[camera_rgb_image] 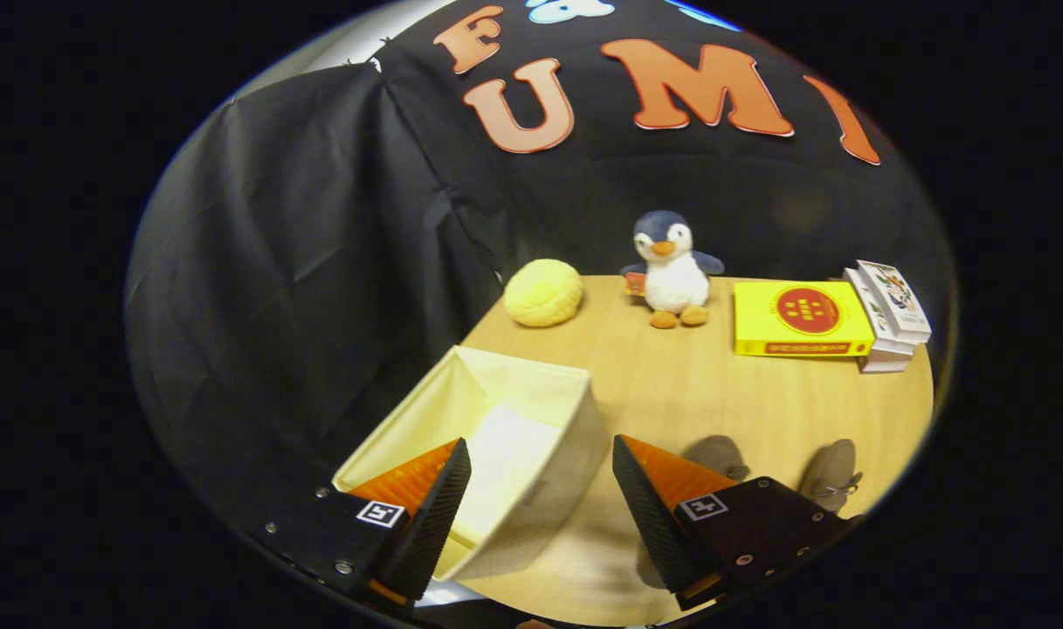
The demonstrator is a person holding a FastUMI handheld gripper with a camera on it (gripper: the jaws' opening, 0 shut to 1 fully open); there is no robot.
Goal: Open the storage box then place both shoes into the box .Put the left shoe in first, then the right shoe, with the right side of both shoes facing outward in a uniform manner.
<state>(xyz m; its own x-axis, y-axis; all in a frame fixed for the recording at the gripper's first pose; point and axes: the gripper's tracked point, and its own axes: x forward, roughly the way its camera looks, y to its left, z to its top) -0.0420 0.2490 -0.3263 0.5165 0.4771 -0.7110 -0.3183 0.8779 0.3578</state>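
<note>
A cream fabric storage box (575, 437) stands open on the wooden table, its inside empty, just ahead of and partly under my left finger. Two grey shoes lie on the table to the right: one (716, 454) just beyond my right finger, the other (832, 476) farther right, both partly hidden by the finger's mount. My gripper (540, 476) hovers above the box's near right wall, open, nothing between its black ridged pads (439, 515).
At the back of the table (671, 393) sit a yellow round plush (543, 293), a penguin toy (671, 271), a yellow book (797, 319) and a stack of small boxes (889, 314). Black cloth walls close the left and back.
</note>
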